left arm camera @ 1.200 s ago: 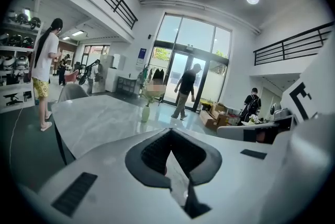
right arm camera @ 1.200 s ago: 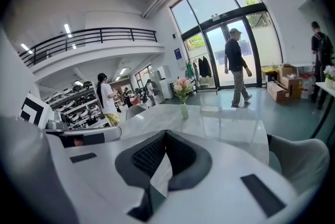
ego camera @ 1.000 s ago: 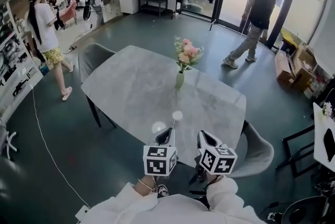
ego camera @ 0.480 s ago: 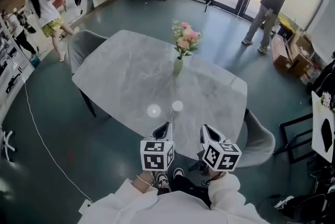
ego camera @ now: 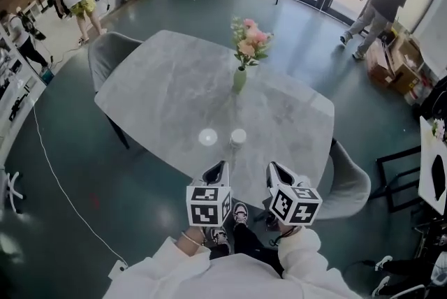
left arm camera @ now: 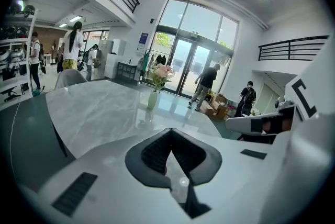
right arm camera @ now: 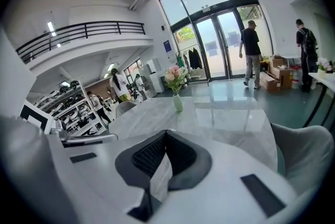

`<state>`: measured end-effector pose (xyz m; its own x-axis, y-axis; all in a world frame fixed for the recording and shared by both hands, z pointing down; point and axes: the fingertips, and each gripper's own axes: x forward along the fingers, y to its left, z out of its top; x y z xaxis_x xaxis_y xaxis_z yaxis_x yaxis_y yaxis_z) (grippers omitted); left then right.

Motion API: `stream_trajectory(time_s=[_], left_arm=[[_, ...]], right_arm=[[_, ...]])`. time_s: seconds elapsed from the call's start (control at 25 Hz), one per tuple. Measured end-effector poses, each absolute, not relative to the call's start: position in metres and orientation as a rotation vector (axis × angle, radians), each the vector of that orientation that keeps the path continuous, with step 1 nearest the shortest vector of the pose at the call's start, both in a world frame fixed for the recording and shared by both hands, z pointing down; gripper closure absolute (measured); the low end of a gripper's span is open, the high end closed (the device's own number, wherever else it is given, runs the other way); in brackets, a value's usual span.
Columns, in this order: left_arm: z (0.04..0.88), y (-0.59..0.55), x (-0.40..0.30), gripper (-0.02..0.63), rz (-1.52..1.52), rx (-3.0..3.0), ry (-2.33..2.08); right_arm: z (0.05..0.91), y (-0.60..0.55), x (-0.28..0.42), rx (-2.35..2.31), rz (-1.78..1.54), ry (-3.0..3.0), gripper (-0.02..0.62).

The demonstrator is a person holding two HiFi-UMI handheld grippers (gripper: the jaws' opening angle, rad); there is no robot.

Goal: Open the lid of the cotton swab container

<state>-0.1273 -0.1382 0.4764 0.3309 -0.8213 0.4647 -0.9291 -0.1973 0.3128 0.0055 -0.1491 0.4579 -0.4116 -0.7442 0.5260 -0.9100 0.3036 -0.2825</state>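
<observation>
Left gripper [ego camera: 217, 174]: low over near table edge, jaws closed together, nothing between them. Ahead and slightly right: cotton swab container [ego camera: 238, 140], small upright cylinder, white lid [ego camera: 238, 133] on, standing on grey marble table [ego camera: 167, 88], apart from both grippers. Farther back, mid-table: vase of pink flowers [ego camera: 239, 79]. Right gripper [ego camera: 277, 175]: beside left one, jaws also closed, empty. Step judged: approach, lid untouched. Next move likely needs jaws opened, one gripper steadying body, other taking lid. Container looks light and could tip or slide.
</observation>
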Motion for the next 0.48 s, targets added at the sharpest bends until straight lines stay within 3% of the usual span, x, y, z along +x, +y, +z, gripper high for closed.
stream_trajectory(time_s=[0.48], left_arm=[[0.501,-0.150,-0.112,0.598,0.300,2.029,-1.507]], right_arm=[[0.479,-0.158,0.024,1.502,0.856,-2.235,0.537]])
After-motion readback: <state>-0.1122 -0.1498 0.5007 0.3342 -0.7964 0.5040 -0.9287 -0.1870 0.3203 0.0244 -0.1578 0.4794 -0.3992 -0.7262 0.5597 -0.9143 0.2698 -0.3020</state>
